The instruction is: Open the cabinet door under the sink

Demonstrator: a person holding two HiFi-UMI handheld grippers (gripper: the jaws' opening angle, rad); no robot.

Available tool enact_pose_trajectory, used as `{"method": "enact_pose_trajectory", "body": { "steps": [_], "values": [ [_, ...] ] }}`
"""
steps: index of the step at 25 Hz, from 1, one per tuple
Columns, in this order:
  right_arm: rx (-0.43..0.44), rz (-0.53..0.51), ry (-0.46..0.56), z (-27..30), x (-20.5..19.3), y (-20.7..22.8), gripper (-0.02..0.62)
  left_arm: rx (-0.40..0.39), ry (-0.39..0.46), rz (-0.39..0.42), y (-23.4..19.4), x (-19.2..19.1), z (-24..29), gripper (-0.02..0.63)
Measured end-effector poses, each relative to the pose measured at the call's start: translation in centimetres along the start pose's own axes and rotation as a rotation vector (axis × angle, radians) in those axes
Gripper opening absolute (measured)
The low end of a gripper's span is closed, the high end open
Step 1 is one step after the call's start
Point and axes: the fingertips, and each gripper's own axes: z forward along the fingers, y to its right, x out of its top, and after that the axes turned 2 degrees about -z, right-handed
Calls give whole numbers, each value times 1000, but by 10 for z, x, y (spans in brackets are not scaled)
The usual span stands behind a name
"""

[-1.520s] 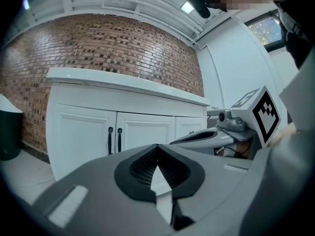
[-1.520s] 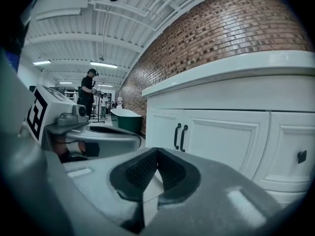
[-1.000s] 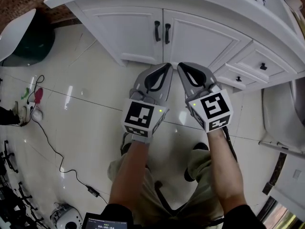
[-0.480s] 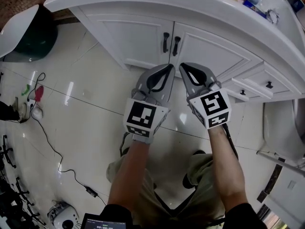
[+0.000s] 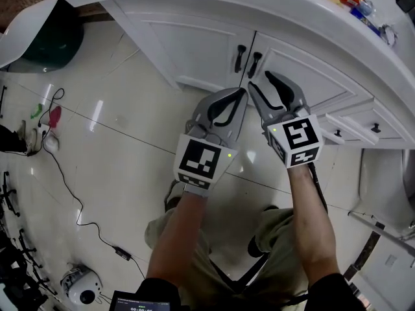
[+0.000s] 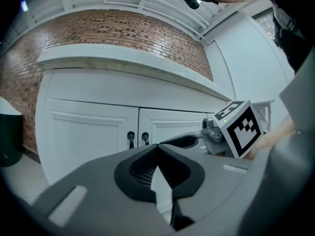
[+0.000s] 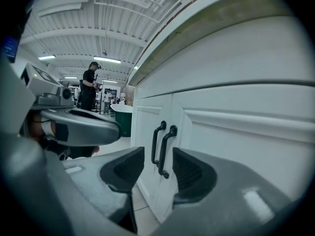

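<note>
Right claw (image 7: pixel 157 161) just sprang wide, nothing between yet. Door handles (image 7: pixel 166 151) sit side by side: you could pinch both, jamming doors. Left claw (image 6: pixel 158 150) pressed together.

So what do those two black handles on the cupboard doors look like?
The two black handles are slim curved bars, looking like metal, standing upright side by side where the two shut white doors meet, one on each door. The right gripper, its empty jaws just opened, points at them, not gripping.

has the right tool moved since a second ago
Yes: the right tool has closed in on the black door handles, tips just short of them; its jaws have just been opening, empty.
</note>
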Motion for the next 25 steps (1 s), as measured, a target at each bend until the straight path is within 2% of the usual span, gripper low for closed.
{"method": "enact_pose_trajectory", "body": {
  "steps": [6, 9, 14, 17, 25],
  "values": [
    [-11, 37, 4, 17, -2, 5, 163, -2, -5, 18, 0, 2, -6, 17],
    [-31, 23, 4, 25, -5, 7, 160, 13, -3, 15, -4, 3, -12, 17],
    [-68, 13, 27, 35, -1, 11, 62, 51, -4, 6, -16, 3, -24, 17],
    [-77, 34, 23, 40, -5, 15, 37, 68, -3, 8, -19, 4, -32, 17],
    [-91, 70, 25, 40, -6, 16, 29, 114, 7, -2, -19, 6, -54, 17]
  ]
}}
